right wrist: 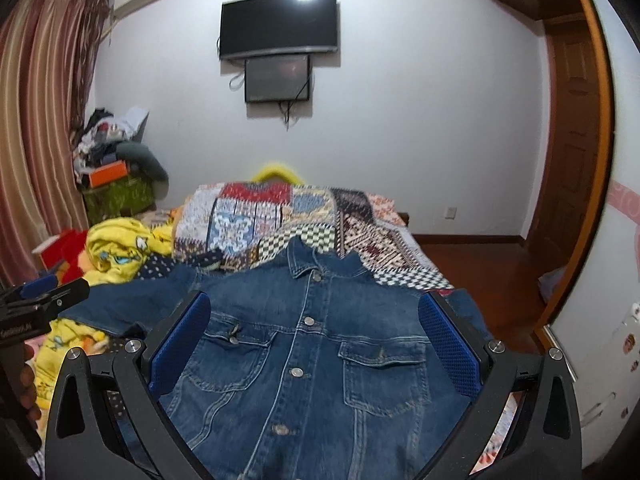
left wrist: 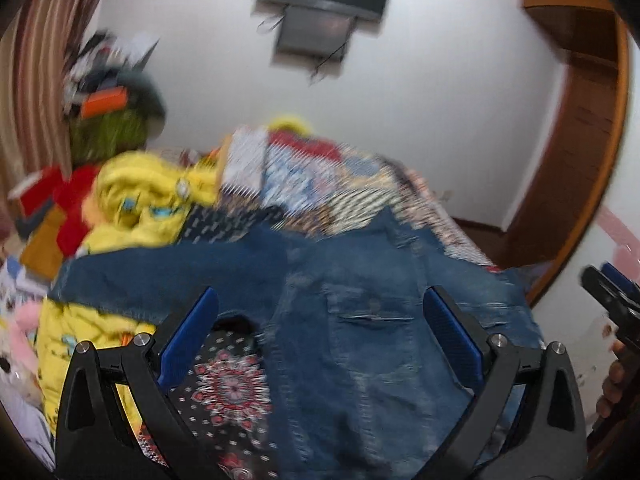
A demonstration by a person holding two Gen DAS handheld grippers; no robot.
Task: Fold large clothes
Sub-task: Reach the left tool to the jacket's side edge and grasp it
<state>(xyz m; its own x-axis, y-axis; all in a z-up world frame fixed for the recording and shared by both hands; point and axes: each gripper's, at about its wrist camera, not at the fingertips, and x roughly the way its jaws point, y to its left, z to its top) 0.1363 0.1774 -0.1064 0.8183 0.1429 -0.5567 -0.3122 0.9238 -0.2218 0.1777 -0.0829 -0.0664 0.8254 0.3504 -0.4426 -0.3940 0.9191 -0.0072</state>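
Blue denim button-front jacket [right wrist: 316, 344] lying flat on bed, spreading beneath left gripper [left wrist: 320, 320] & right gripper [right wrist: 314, 320], both w/ jaws gaping apart

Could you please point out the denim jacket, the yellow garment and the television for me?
denim jacket [right wrist: 308, 360]: right wrist view, buttoned front.
yellow garment [right wrist: 116, 252]: right wrist view, crumpled top.
television [right wrist: 278, 24]: right wrist view, screen centre.

denim jacket [right wrist: 316, 344] open to reach, yellow clothes [right wrist: 116, 252] crowding left
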